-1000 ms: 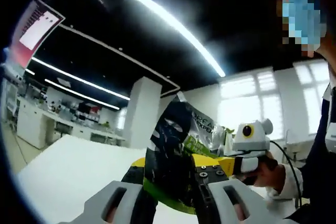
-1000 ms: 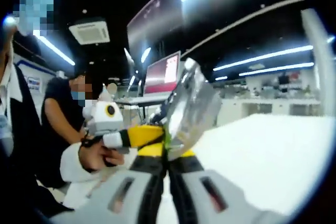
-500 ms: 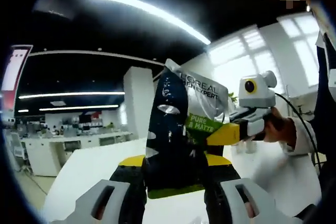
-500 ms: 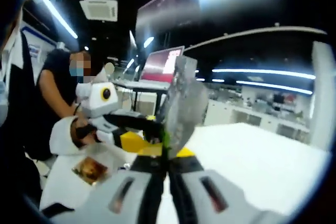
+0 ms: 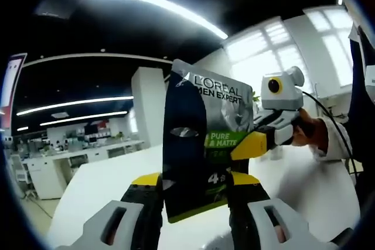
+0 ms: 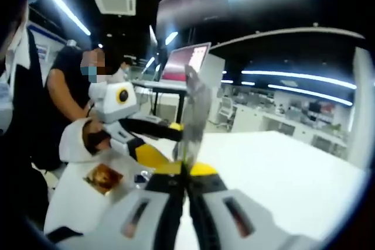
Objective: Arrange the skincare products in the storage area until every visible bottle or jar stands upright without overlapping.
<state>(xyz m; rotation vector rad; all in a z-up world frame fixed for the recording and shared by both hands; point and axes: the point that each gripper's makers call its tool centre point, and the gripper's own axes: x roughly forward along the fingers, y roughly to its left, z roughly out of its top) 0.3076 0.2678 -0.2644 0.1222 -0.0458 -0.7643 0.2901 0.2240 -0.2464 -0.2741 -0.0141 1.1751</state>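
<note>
Tongs on both sides pinch one sachet held up over the bench.

Left tongs clamp the lower edge of the L'Oreal sachet, its printed face toward that camera; the right tongs come in from the right of the left gripper view and nip its side edge. In the right gripper view the right tongs are pressed together on the sachet, seen edge-on, with the left tongs gripping it from the left. It hangs above the white bench, touching nothing else. Likely the carry step; next it needs lowering to the storage area, one grip freed first.
</note>
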